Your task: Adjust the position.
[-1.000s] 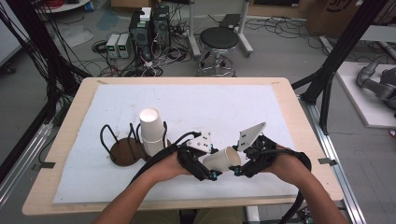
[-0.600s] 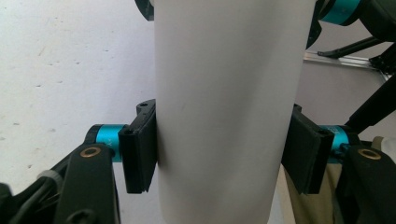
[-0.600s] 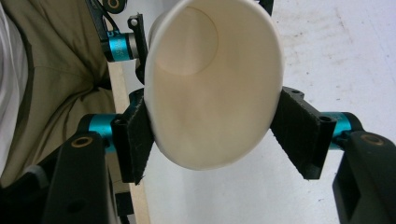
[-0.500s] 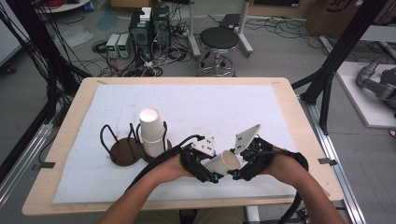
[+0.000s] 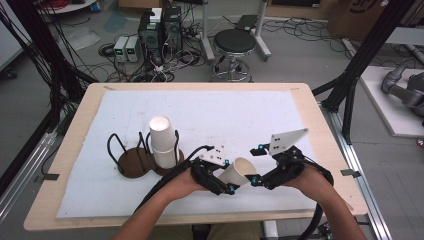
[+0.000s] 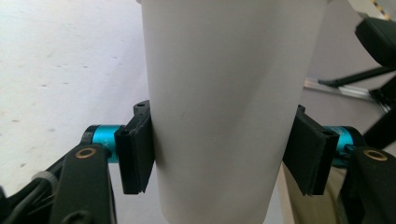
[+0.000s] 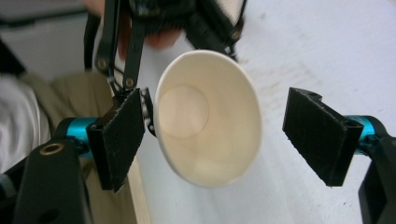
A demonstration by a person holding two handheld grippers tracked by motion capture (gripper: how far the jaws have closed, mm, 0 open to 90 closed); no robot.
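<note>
A white paper cup (image 5: 242,169) hangs above the table's front edge, lying on its side between my two grippers. My left gripper (image 5: 229,176) is shut on its lower wall. In the left gripper view both pads (image 6: 135,149) press the cup (image 6: 224,93); these jaws have just eased slightly wider, with the cup still gripped. My right gripper (image 5: 256,165) faces the cup's mouth. Its jaws have just been opening. In the right gripper view the cup's rim (image 7: 205,121) sits between the pads (image 7: 322,140), and the right gripper (image 7: 210,135) is open.
A stack of white cups (image 5: 162,140) stands in a dark wire holder left of my hands, with a second wire holder (image 5: 125,160) beside it. A white mat (image 5: 225,110) covers the wooden table. A stool (image 5: 235,42) and cables lie beyond the far edge.
The right gripper's jaws have spread away from the cup, which now hangs from the left gripper alone. Both hands have stayed nearly in place.
</note>
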